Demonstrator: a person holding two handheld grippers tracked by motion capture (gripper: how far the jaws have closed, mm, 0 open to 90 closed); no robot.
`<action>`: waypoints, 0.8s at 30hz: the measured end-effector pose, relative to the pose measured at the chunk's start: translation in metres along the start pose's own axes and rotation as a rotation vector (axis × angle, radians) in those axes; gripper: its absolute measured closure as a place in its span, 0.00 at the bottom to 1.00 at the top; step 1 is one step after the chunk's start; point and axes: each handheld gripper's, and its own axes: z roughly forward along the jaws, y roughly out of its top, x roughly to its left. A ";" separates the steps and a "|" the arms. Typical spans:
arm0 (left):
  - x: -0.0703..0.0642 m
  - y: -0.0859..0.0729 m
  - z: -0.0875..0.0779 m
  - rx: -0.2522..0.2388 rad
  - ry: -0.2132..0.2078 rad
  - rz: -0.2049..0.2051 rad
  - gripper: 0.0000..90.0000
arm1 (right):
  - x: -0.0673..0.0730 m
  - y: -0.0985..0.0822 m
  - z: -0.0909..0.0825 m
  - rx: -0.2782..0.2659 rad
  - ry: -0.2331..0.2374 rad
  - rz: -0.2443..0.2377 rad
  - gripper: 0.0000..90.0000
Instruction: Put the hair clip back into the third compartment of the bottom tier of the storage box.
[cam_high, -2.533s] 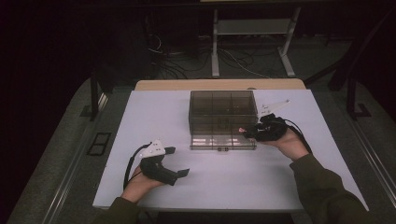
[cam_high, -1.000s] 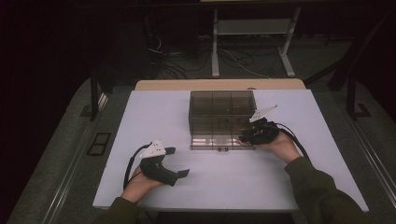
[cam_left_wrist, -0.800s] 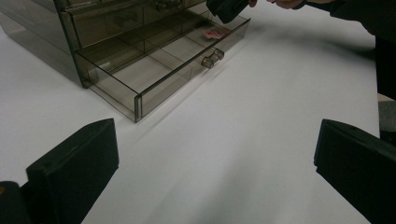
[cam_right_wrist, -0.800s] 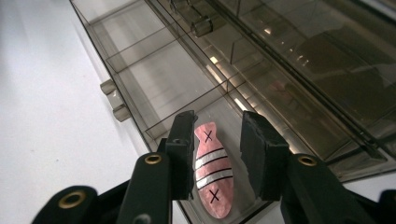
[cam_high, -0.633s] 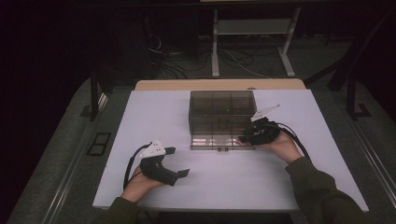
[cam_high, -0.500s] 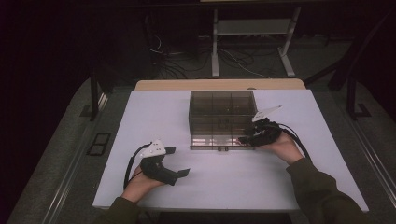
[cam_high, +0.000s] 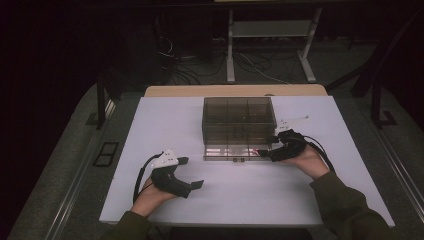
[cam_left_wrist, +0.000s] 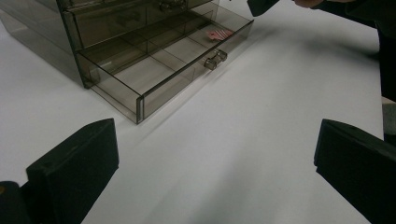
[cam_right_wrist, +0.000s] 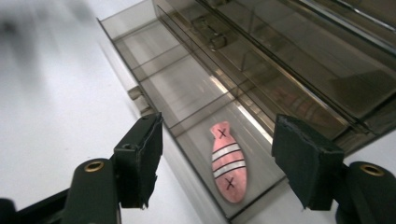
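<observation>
- Pink fish-shaped piece (cam_right_wrist: 228, 163), striped white with two black crosses, lies flat in the end compartment of the pulled-out bottom drawer (cam_right_wrist: 140, 60) of the smoky plastic cabinet (cam_high: 239, 118).
- Right gripper (cam_right_wrist: 217, 154) hovers just over it; its jaws have just been opening, the fish lying below the gap, untouched.
- Left gripper (cam_high: 189, 172) rests on the white table (cam_high: 165, 120), well apart, jaws spread wide, holding nothing.

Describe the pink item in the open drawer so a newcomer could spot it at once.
On the white table stands a smoky translucent plastic drawer cabinet with its bottom drawer pulled out. In that drawer's end compartment, beneath the right tool, lies a flat pink fish-shaped piece, white-striped with two black crosses; neighbouring compartments look bare.
</observation>
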 end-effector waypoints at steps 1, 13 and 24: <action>0.000 0.000 0.000 0.001 0.000 -0.001 0.00 | 0.001 0.000 -0.001 -0.003 0.001 -0.001 0.34; 0.000 -0.001 -0.002 -0.001 -0.001 -0.002 0.00 | 0.007 -0.006 -0.013 -0.077 -0.059 0.041 0.24; 0.000 -0.002 -0.002 0.001 -0.003 0.000 0.00 | 0.013 -0.022 -0.024 -0.107 -0.107 0.064 0.21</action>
